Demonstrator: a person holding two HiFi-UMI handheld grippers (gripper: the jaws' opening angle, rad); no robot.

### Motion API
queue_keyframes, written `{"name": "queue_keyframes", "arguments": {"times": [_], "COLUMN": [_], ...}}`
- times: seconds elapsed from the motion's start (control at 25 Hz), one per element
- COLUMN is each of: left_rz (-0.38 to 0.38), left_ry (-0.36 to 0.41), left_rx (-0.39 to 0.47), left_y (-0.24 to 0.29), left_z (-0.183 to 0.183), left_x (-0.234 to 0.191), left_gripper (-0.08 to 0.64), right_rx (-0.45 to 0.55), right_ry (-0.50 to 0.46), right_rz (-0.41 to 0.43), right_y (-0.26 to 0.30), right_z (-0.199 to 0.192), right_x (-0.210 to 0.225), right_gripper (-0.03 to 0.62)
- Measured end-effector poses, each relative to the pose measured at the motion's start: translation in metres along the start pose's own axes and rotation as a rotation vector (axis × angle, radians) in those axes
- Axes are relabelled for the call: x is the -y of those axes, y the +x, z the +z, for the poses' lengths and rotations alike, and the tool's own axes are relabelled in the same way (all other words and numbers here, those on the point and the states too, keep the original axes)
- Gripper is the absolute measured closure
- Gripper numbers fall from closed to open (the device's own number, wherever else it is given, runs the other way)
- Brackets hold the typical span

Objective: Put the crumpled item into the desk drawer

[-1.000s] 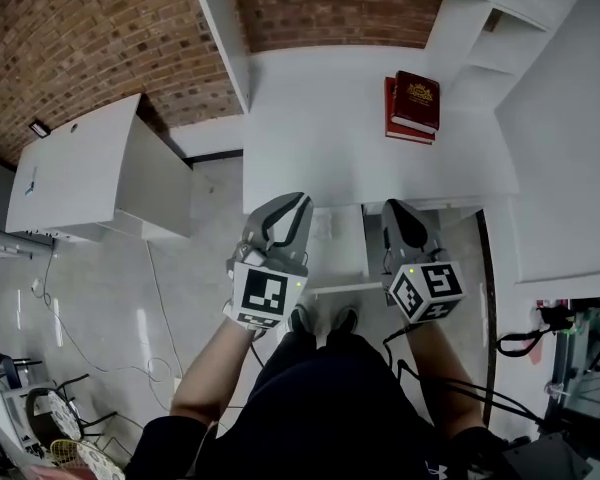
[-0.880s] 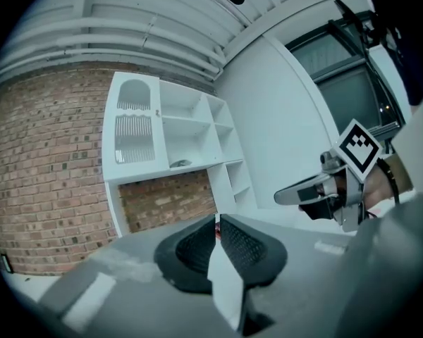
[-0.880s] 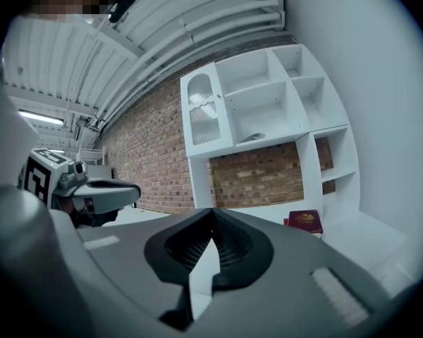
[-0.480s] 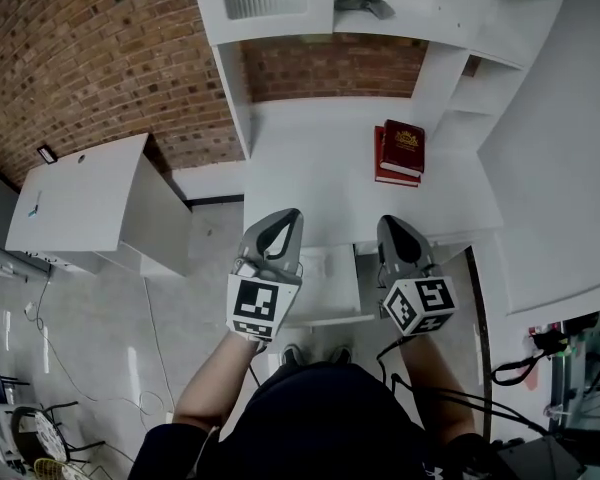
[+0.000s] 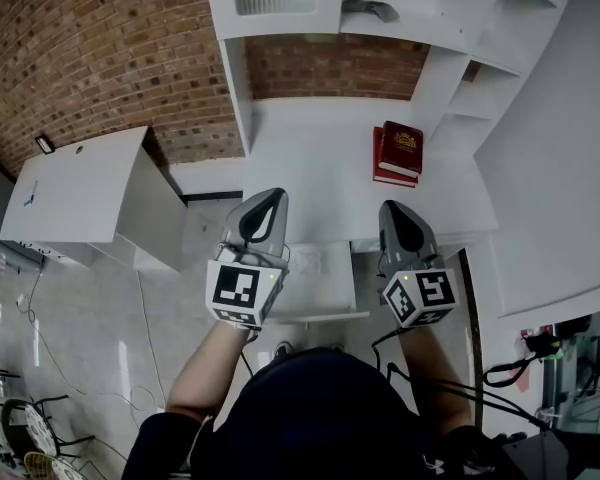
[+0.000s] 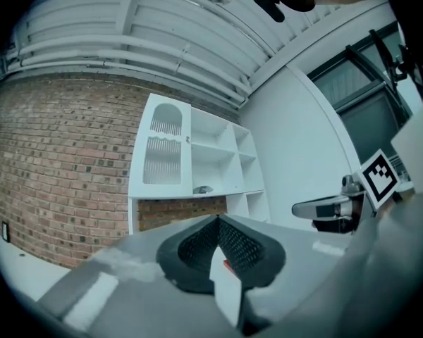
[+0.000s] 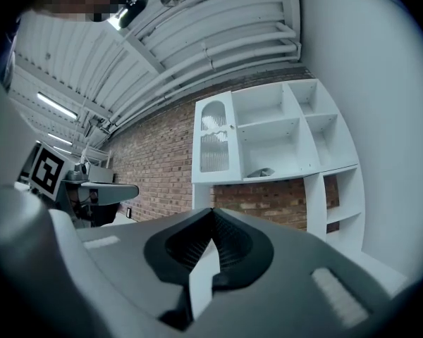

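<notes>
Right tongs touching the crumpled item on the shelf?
Apart. Head view: the crumpled item lies on the upper shelf, while the right tongs are low at the front edge of the desk, with the red books between them.

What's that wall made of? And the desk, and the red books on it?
The wall is brick: reddish blocks with pale mortar lines, rough and matte. The desk looks like painted or laminated board, smooth plain white. The books seem hardbacks, dark red covers with gold print.

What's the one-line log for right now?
left gripper shut, empty | right gripper shut, empty | crumpled item on shelf | drawer open
</notes>
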State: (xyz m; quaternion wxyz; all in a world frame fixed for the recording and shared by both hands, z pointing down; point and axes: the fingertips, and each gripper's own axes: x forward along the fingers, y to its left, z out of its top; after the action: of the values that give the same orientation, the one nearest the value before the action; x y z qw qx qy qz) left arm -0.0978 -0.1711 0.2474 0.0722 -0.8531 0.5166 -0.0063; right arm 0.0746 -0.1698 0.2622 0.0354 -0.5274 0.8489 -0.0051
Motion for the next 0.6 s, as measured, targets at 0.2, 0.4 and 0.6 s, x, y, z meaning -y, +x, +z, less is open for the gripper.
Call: {"name": "queue_keyframes", "arguments": {"times": [0.2, 0.4, 0.6], "left_rz": [0.011, 0.006, 0.001], "left_ry": [-0.009, -0.019, -0.033], "left_rx": [0.006, 0.000, -0.001], "left_y": [-0.003, 0.001, 0.001], "left_z": [0.001, -0.002, -0.007], "left_x": [-0.008, -0.011, -0.013], "left_gripper": [0.557, 0.557, 0.557], "right_rx": [0.004, 0.007, -0.002], "right_ry": [-0.023, -0.010, -0.013], "right_rz": [-0.002, -0.007, -0.012], "right_y": [0.004, 0.007, 0.008], "right_z": [0.001, 0.002, -0.002], "right_x": [-0.005, -0.001, -0.001], "right_gripper": [0.591, 0.591, 0.591]}}
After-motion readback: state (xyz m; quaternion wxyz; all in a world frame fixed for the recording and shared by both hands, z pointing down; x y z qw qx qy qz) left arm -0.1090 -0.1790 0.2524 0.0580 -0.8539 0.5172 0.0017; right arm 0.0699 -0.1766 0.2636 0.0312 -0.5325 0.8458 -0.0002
